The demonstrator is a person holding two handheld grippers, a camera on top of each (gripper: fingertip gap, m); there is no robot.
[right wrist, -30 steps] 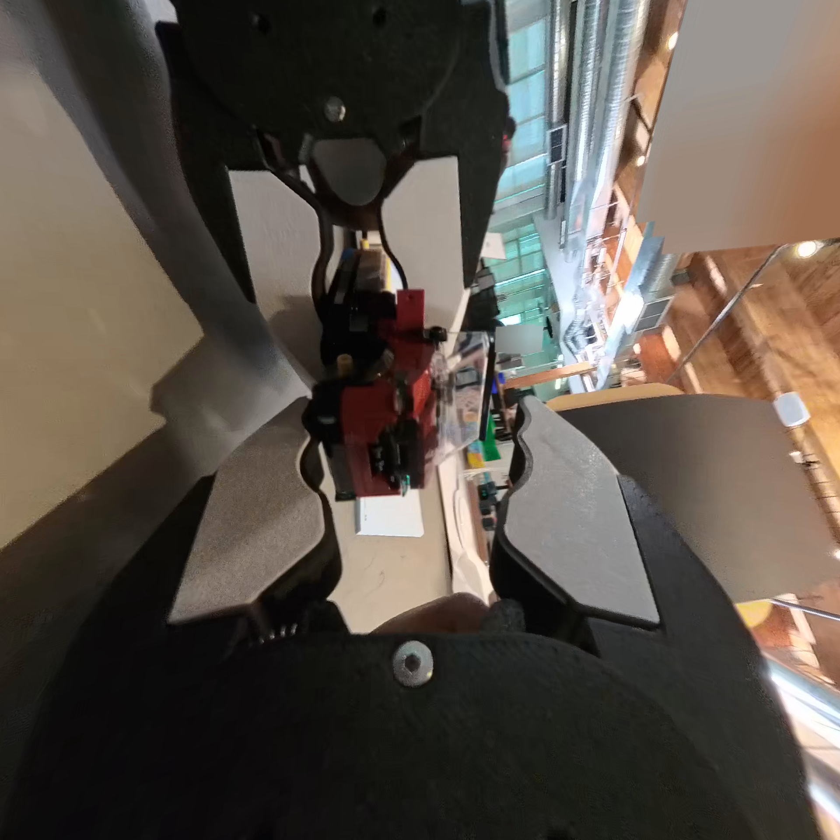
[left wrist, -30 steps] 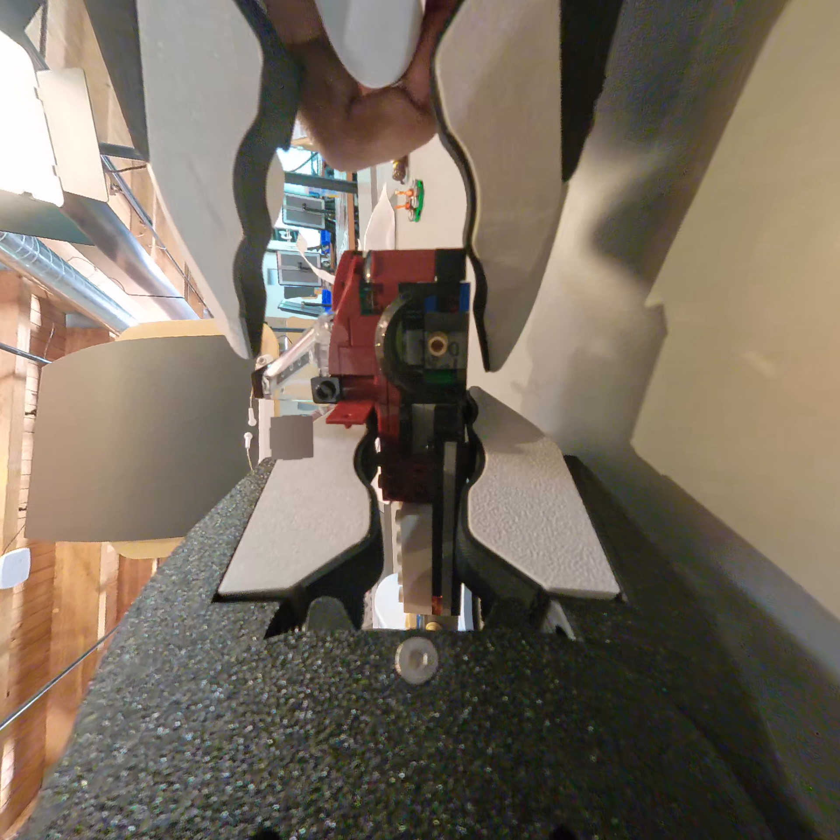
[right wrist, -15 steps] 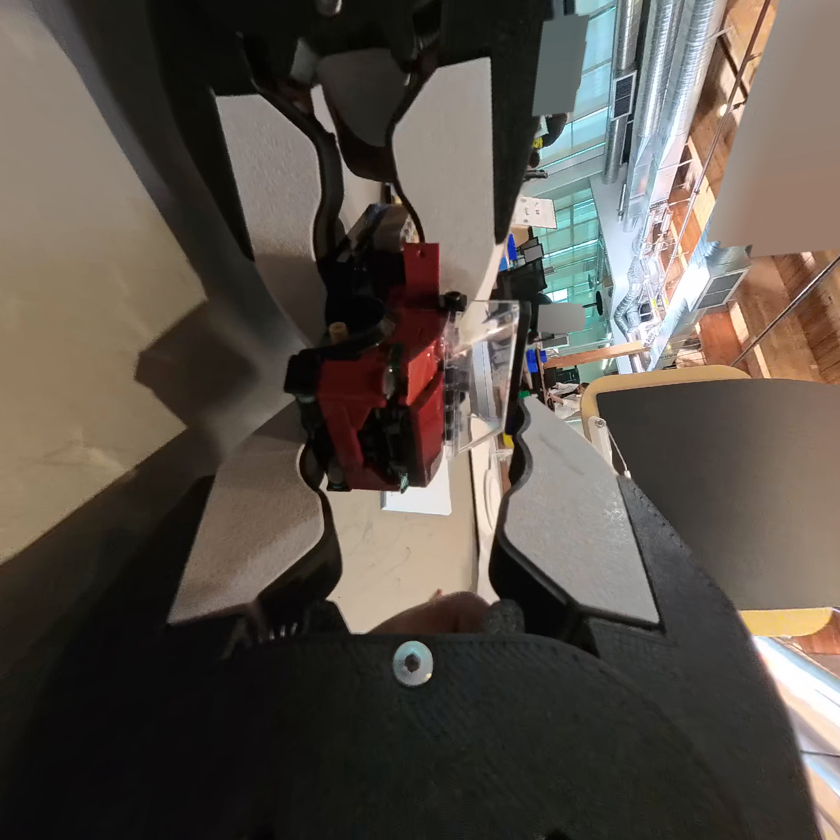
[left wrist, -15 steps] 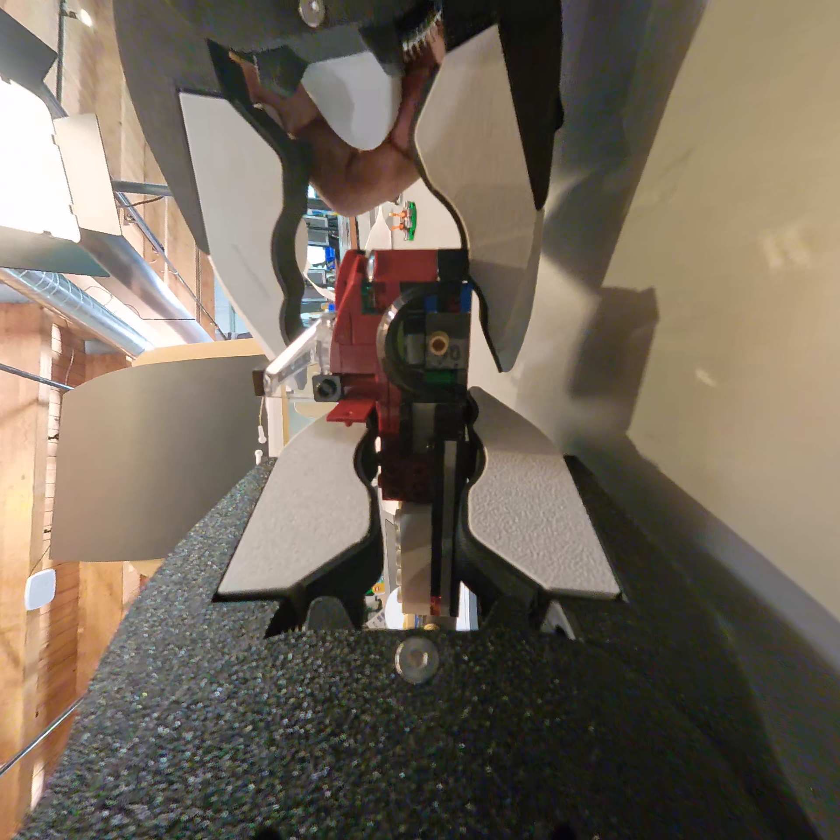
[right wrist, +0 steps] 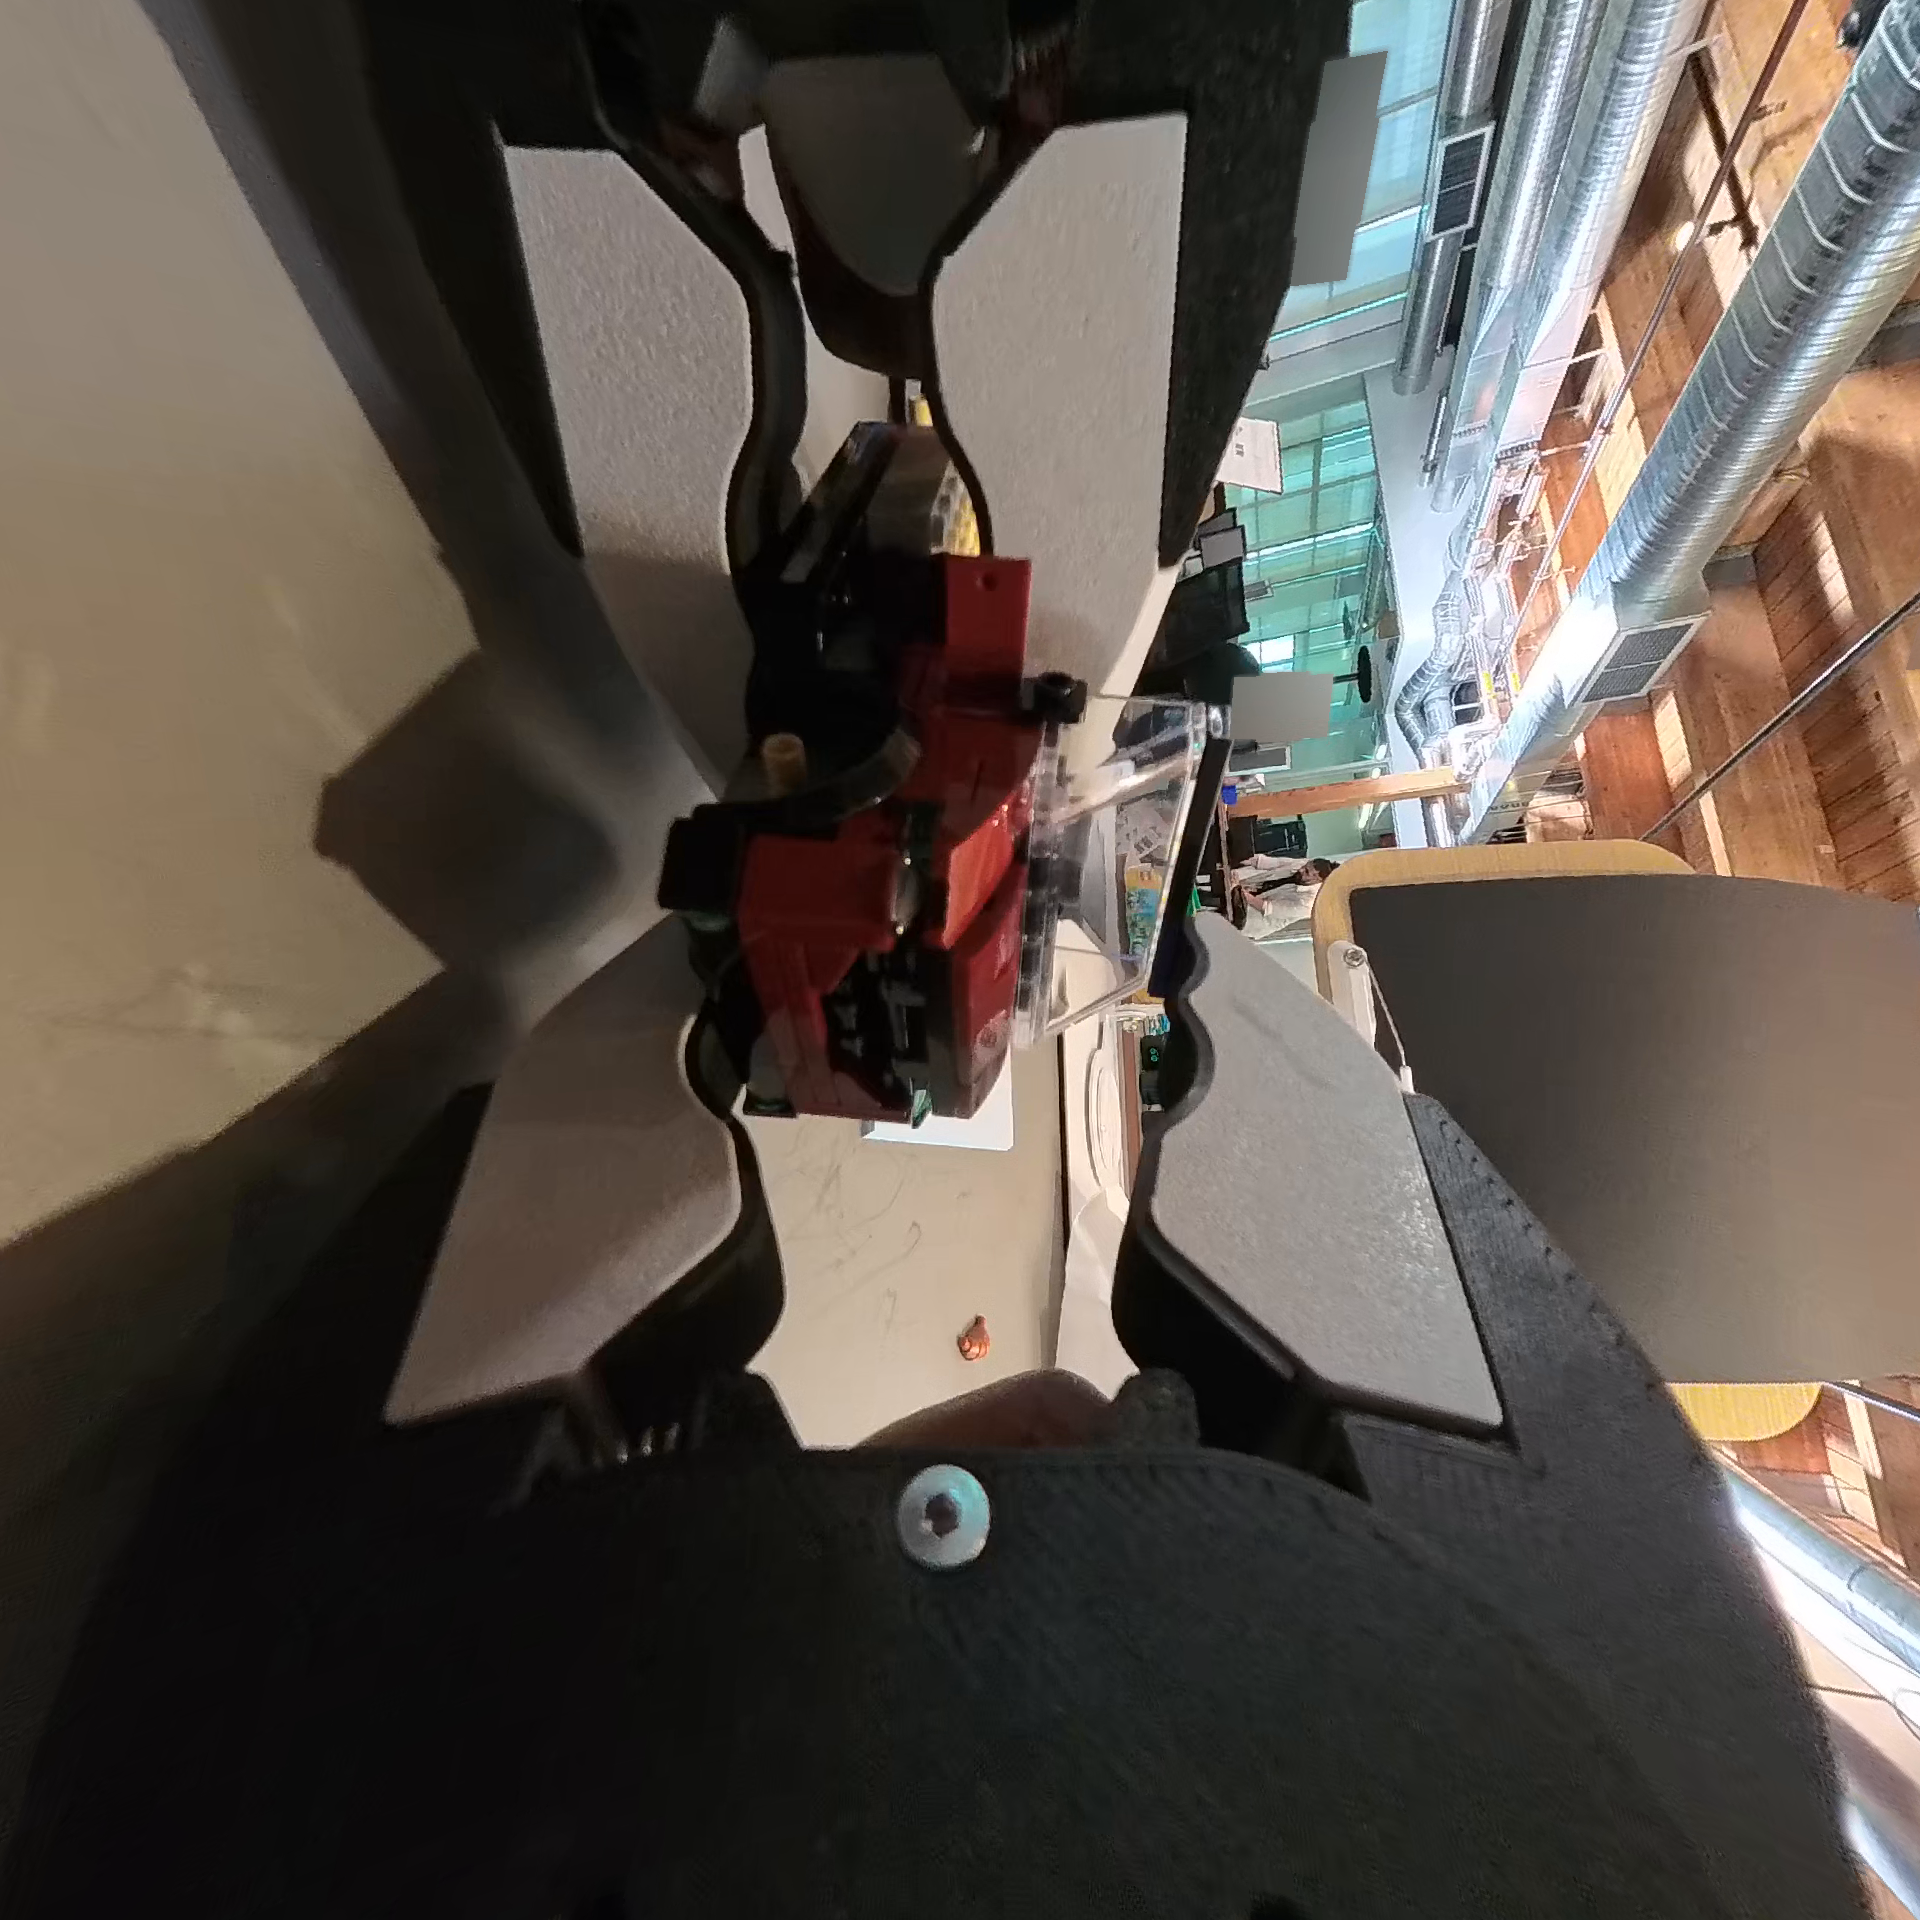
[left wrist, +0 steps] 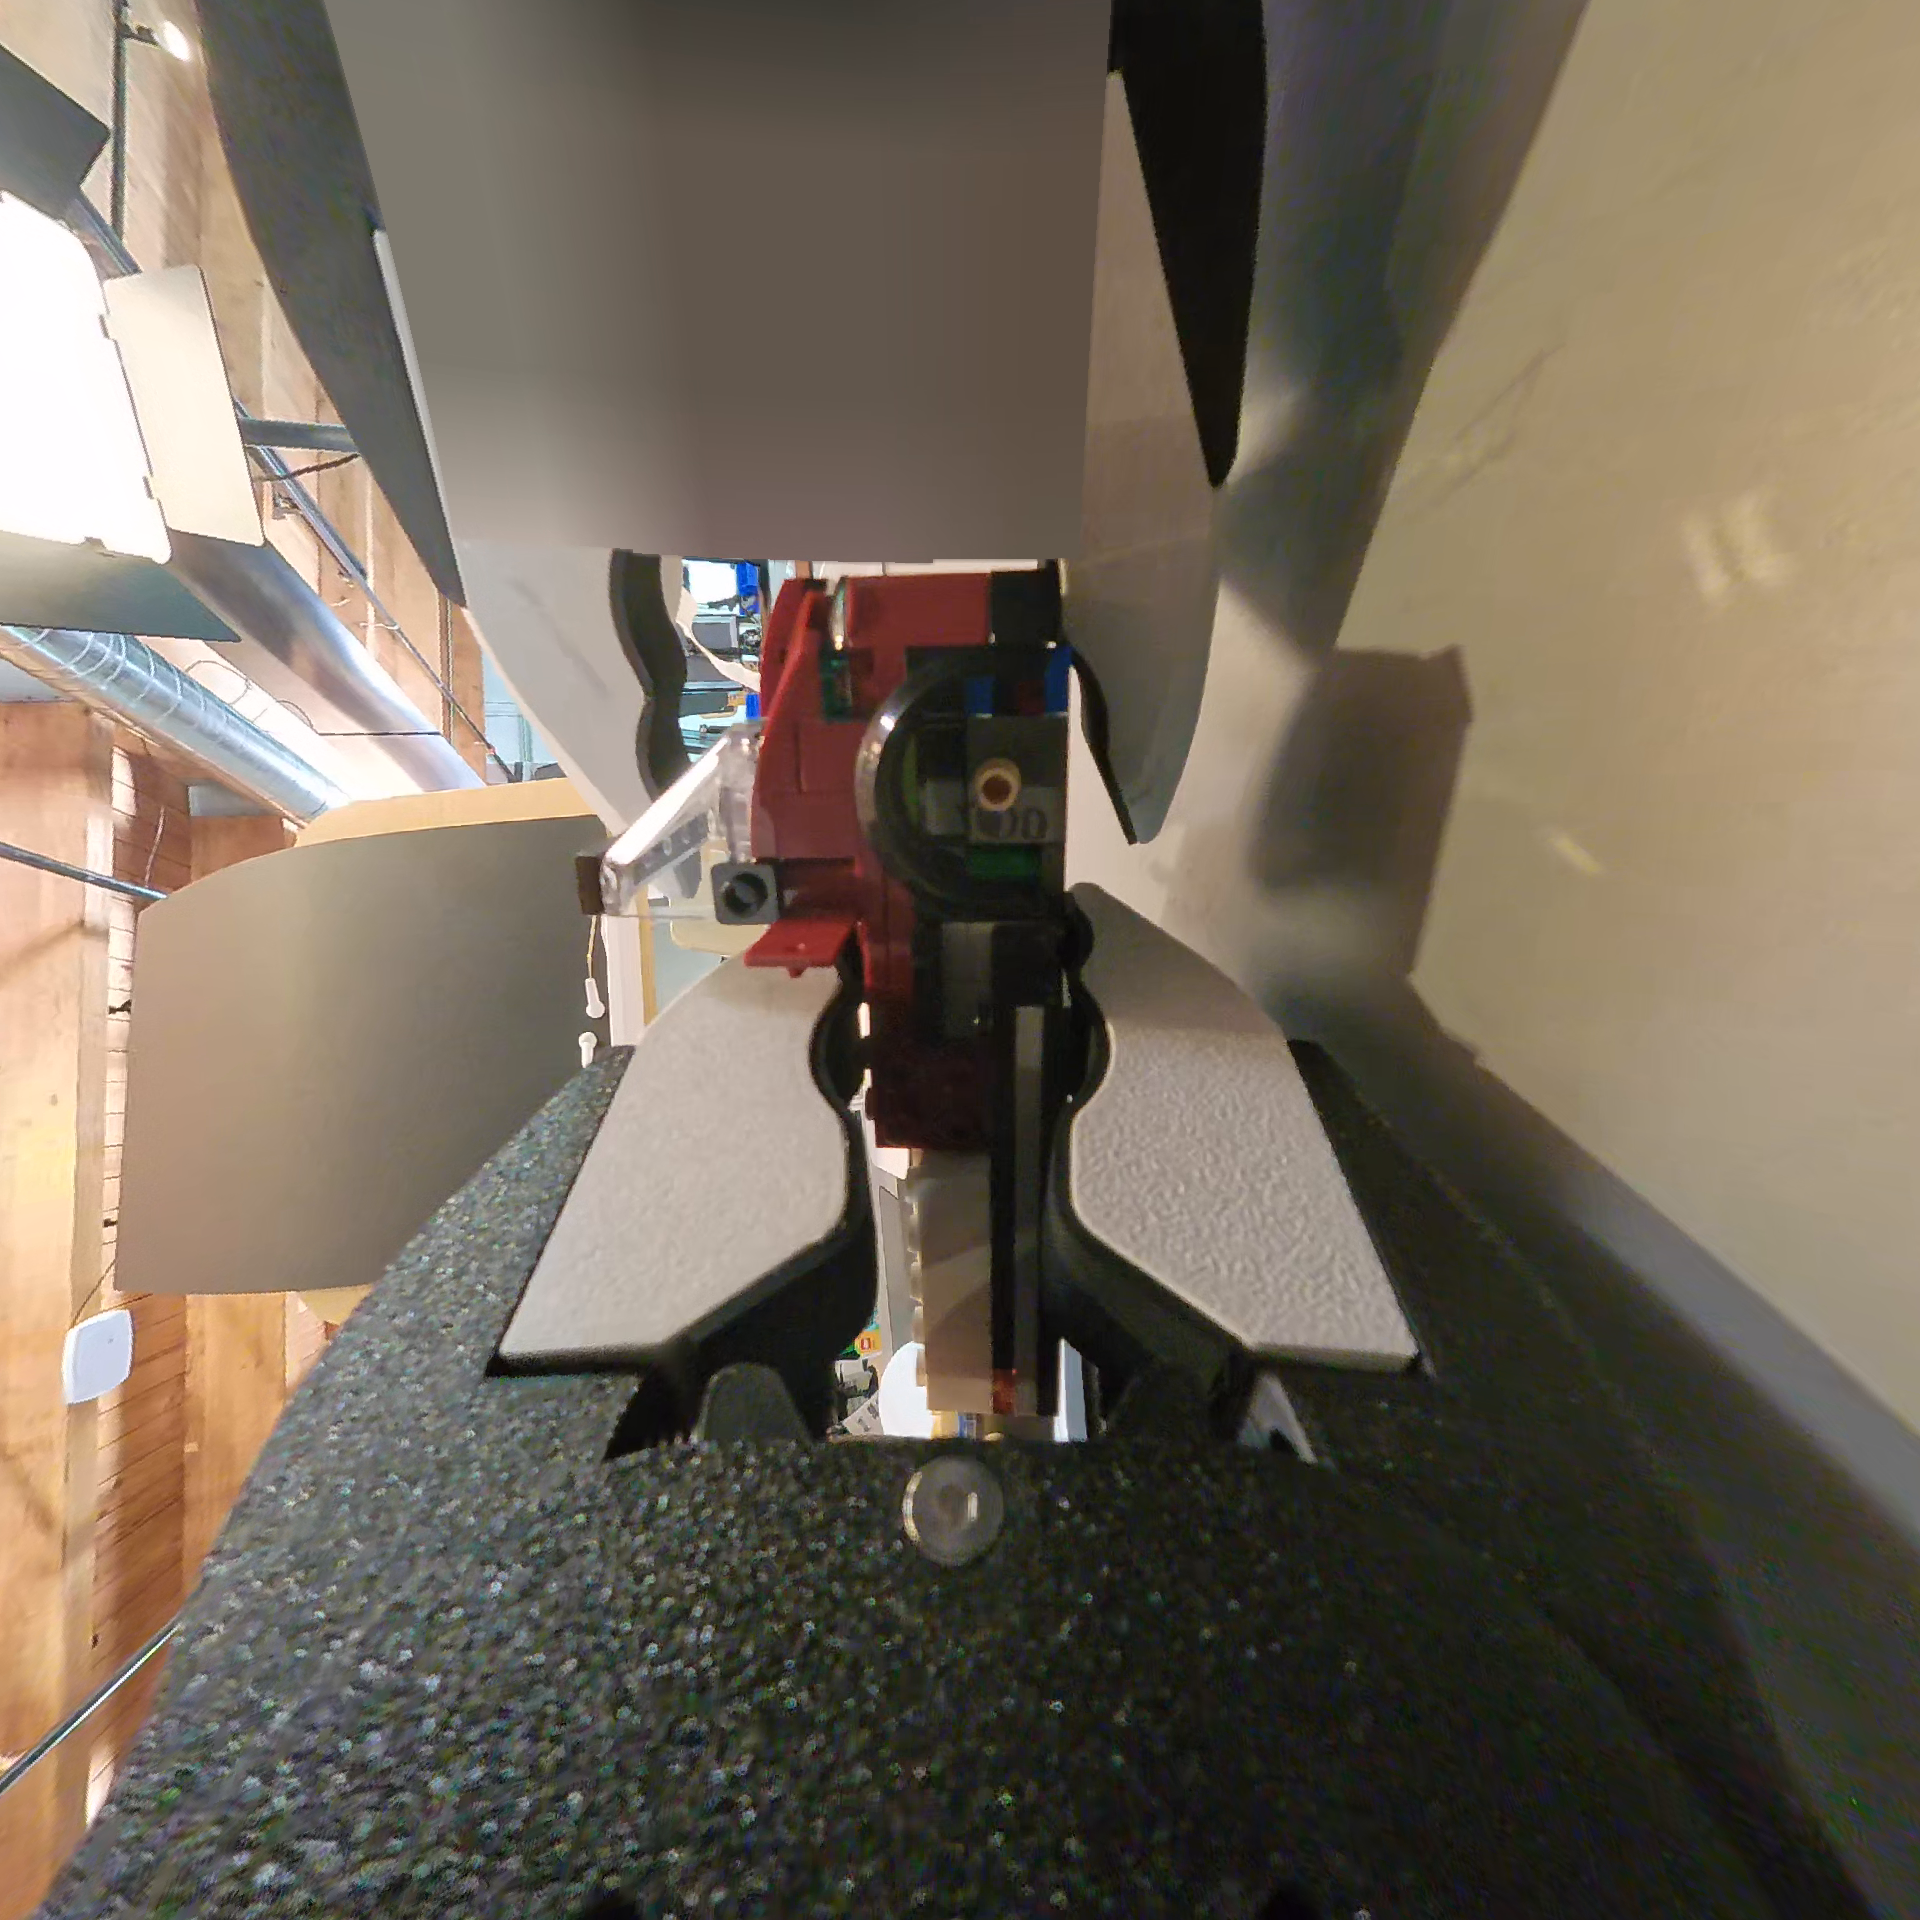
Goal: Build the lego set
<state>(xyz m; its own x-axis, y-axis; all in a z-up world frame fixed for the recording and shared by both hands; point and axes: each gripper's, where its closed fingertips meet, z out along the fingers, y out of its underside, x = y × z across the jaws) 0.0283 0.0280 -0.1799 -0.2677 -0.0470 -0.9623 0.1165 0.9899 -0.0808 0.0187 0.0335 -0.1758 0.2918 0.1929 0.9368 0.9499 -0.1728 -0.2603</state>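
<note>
My left gripper (left wrist: 956, 987) is shut on a red and black toy-brick vehicle (left wrist: 914, 790), with both pads pressed on its narrow rear part. The model has a clear windscreen (left wrist: 675, 821) that sticks out to the left. In the right wrist view the same model (right wrist: 883, 894) hangs from the left gripper's fingers (right wrist: 1049, 312) at the top. My right gripper (right wrist: 951, 987) is open, with its fingertips on either side of the model's front end. Its right fingertip (right wrist: 1195, 997) is close by the windscreen's (right wrist: 1122, 852) dark edge. I cannot tell whether it touches.
A pale table surface (right wrist: 883, 1226) with scribble marks lies behind the model, with a small orange piece (right wrist: 974, 1338) on it. A chair with a grey back (right wrist: 1621, 1091) stands close on the right. A light wall (left wrist: 1662, 520) is beside the grippers. The views are turned sideways.
My right gripper has moved in toward the model, so its open fingers now flank the front end. My left gripper has kept its hold on the model.
</note>
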